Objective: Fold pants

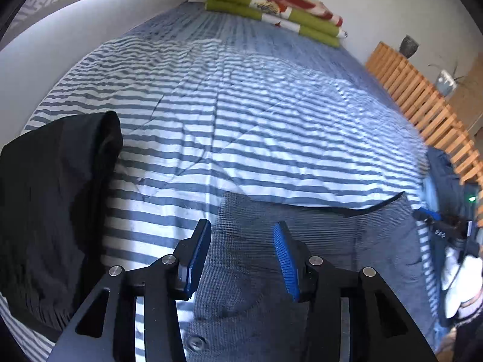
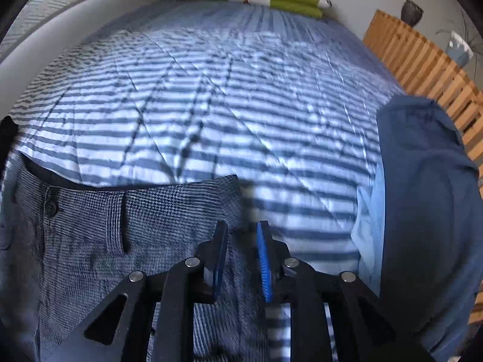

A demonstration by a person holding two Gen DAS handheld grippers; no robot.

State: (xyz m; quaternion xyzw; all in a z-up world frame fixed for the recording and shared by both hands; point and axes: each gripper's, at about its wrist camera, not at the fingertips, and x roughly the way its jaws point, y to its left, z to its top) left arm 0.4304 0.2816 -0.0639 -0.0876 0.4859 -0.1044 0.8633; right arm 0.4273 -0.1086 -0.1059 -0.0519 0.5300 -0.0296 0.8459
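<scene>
Grey checked pants [image 1: 332,241] lie flat on the striped bed cover [image 1: 241,105], waistband towards the far end. My left gripper [image 1: 242,223] hovers over the waistband's left corner, jaws well apart, with cloth below them and nothing pinched. In the right wrist view the same pants [image 2: 90,226] show a button and a belt loop. My right gripper [image 2: 242,223] sits over their right edge, near the waistband's right corner. Its jaws stand a narrow gap apart; pants cloth and striped cover [image 2: 211,90] show through the gap, and the pads do not press on either.
A black garment [image 1: 54,196] lies in a heap at the left. A dark blue garment [image 2: 422,196] lies at the right. Folded green and red blankets [image 1: 271,9] sit at the far end. A slatted wooden rail [image 2: 422,60] runs along the right side.
</scene>
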